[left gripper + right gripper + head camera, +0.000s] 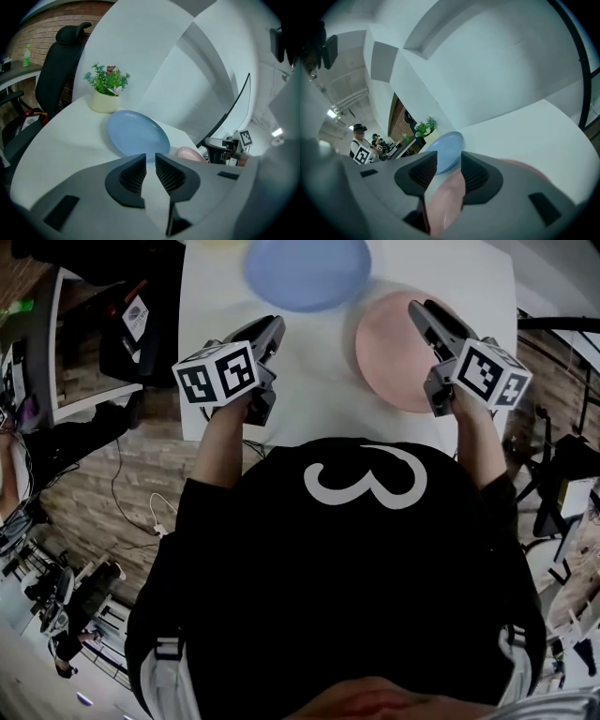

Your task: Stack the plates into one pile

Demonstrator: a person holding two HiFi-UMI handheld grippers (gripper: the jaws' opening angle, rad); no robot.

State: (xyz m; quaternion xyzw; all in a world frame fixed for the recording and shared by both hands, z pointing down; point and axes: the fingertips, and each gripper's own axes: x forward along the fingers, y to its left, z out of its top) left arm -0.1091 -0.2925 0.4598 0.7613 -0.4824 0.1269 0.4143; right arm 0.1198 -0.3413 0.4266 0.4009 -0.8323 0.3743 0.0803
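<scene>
Two plates lie apart on the white table point(319, 390). The blue plate point(307, 273) is at the far middle and the pink plate point(389, 357) is nearer, to the right. My left gripper point(272, 326) hovers just short of the blue plate point(136, 133); its jaws stand a narrow gap apart with only the tabletop showing between them point(150, 157). My right gripper point(419, 307) hangs over the pink plate's far right part, open. The pink plate point(445, 201) shows below through the gap point(449, 157), and the pads do not press on it. Ahead lies the blue plate point(447, 143).
A small potted plant point(105, 89) stands at the table's far end beyond the blue plate. A black office chair point(61, 61) stands by the table's left side. Desks and cables point(112, 324) crowd the floor to the left. People stand far off point(358, 145).
</scene>
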